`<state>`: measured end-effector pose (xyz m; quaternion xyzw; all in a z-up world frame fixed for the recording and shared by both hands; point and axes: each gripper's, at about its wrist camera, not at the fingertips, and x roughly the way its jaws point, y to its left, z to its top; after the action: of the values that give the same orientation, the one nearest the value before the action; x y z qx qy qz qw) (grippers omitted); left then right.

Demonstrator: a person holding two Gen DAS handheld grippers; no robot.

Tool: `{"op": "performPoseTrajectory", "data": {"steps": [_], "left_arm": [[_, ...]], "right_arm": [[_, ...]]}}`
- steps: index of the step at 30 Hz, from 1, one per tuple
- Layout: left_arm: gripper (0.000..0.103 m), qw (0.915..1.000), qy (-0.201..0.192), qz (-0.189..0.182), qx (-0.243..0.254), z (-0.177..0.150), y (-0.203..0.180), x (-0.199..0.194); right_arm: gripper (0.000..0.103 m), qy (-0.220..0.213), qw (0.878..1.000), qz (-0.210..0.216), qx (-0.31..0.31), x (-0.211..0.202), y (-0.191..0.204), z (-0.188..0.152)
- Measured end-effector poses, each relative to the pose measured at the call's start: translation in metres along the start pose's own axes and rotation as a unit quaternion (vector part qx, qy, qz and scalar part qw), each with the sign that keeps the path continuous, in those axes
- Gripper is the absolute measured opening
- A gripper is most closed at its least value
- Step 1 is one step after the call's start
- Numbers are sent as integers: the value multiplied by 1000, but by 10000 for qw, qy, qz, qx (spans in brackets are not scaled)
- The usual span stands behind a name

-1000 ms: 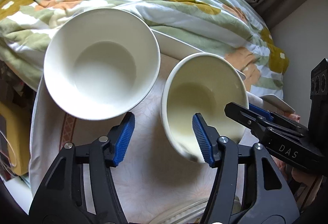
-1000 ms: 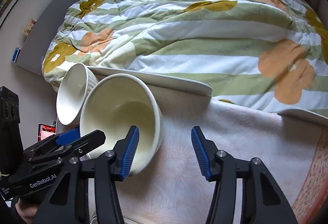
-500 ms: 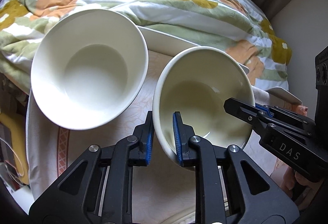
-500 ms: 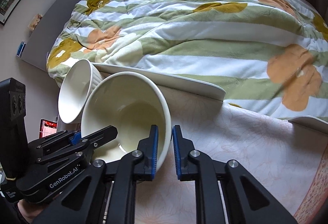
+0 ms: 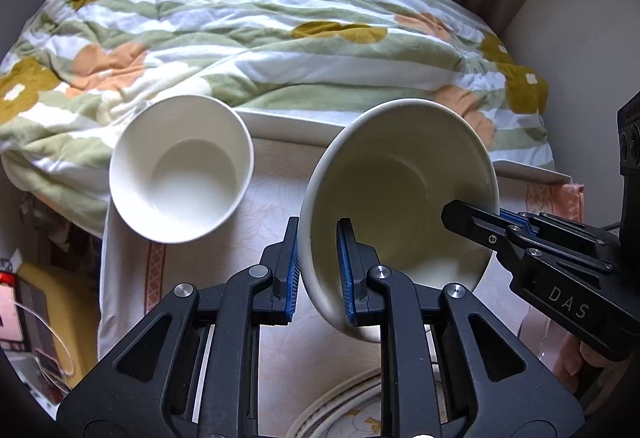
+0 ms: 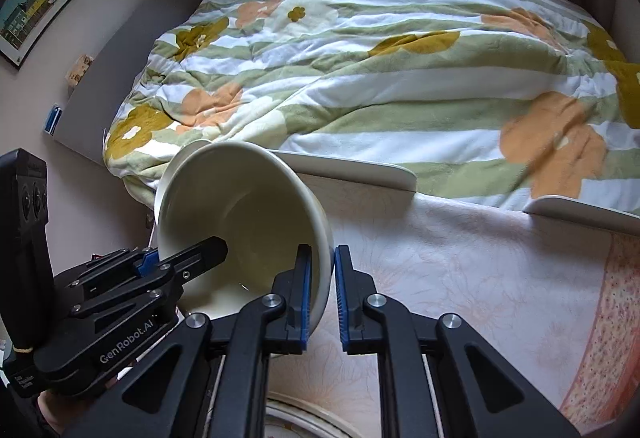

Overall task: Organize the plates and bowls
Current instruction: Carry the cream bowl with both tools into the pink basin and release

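Patterned china, a plate (image 5: 340, 408) cut off at the near edge, lies on the pale tablecloth (image 6: 460, 278). Above it the cream bowl (image 5: 400, 177) is tilted, its rim pinched on opposite sides by the left gripper (image 5: 318, 270) and the right gripper (image 6: 320, 290). The white bowl (image 5: 182, 173) stands just beside; the flowered quilt (image 5: 260, 37) lies beyond.
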<state>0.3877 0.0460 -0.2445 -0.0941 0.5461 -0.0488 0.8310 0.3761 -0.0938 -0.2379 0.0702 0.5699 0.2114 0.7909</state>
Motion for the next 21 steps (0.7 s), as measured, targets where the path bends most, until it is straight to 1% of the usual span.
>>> {"op": "performPoseTrajectory", "data": {"steps": [5,11,16,21], "left_arm": [[15,9991,-156,-219,322,-7,-38,-29],[15,9959,-225,-453,751,-27,-105,-54],[15,9939,-182,-609,902,-54,-165,-61],[15,9918,-19,-718,1056,-90,-226,-55]], "right_arm": [[10,-288,9993,-147,173,-48,-12,-18],[10,-595,9966,-324,459,-105,-40,-51],[11,-753,9940,-443,652,-149,-76,-84],[11,-729,9926,-600,767,-180,-116,-119]]}}
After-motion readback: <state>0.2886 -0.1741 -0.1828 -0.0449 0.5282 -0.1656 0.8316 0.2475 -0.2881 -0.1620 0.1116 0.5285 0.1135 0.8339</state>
